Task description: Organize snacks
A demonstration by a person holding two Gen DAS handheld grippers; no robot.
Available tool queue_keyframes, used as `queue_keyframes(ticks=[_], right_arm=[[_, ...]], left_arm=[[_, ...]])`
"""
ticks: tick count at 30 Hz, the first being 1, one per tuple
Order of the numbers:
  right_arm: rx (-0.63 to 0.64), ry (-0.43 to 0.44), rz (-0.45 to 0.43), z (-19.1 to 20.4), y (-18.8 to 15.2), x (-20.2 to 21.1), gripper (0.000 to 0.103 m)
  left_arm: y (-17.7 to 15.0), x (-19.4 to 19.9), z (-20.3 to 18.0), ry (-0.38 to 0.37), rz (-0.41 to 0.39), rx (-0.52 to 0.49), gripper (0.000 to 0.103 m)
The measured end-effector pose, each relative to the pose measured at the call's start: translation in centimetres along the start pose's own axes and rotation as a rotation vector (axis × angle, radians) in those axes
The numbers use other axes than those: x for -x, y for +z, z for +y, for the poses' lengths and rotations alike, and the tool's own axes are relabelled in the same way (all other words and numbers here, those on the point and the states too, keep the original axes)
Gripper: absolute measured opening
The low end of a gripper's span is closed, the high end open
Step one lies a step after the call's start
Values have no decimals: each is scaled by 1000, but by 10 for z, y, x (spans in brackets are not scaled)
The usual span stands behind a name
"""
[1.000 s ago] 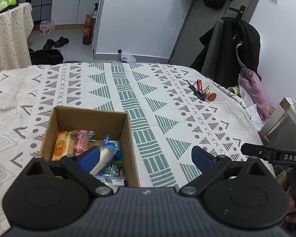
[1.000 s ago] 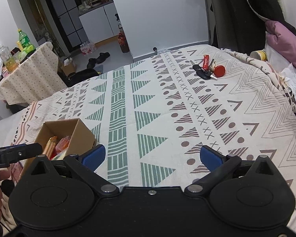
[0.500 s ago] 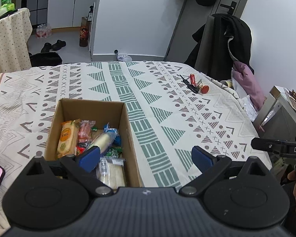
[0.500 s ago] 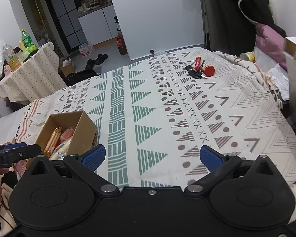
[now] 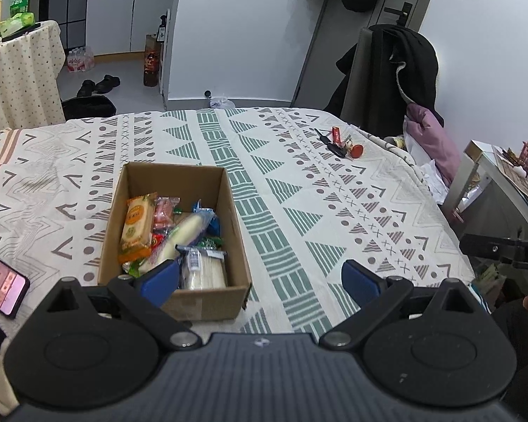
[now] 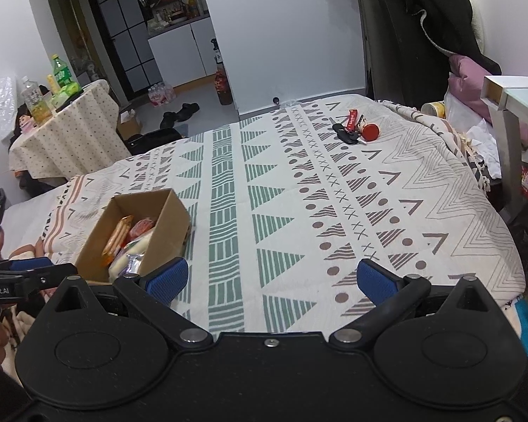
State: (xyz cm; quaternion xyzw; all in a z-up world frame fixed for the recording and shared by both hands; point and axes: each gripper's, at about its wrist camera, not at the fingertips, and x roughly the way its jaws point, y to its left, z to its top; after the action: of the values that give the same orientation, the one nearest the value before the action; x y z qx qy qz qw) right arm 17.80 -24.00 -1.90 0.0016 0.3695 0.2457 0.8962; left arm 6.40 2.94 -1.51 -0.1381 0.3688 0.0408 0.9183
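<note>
Left wrist view
Left gripper: released, jaws spread wide and holding nothing; it hangs over the near end of the cardboard box, its left fingertip in front of the box's near wall.
Cardboard box: open-topped, sitting on the patterned bedspread.
Snacks: inside the box; an orange packet lies along the box's left wall, a long white packet runs diagonally through the middle, a clear pack of pale sticks sits at the near right corner. Smaller wrappers underneath are too jumbled to tell apart.
Phone: on the bed left of the box, screen lit pink.
Keys: well apart from the box, beyond it to the right, with a red tag and a red round fob.
Right gripper: only a black part of it shows, far right of the box.

Right wrist view
Right gripper: released, jaws wide apart and empty, held just right of the cardboard box over the bedspread.
Snacks: visible inside the box, orange packet toward its far side.
Keys: far beyond the box, to its right.
Left gripper: left of the box, seen only partly.
</note>
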Motion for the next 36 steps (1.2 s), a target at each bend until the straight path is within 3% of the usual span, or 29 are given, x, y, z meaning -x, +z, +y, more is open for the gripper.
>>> queue_keyframes(ticks=[17,36], right_arm=[[22,7,-45,2,-13,43,103],[39,-5,-53,-1,-20,54,103]], left_arm=[[-20,29,-22,-16,-11,-16,98],[-21,30,-27,-17,-18,-27,98]])
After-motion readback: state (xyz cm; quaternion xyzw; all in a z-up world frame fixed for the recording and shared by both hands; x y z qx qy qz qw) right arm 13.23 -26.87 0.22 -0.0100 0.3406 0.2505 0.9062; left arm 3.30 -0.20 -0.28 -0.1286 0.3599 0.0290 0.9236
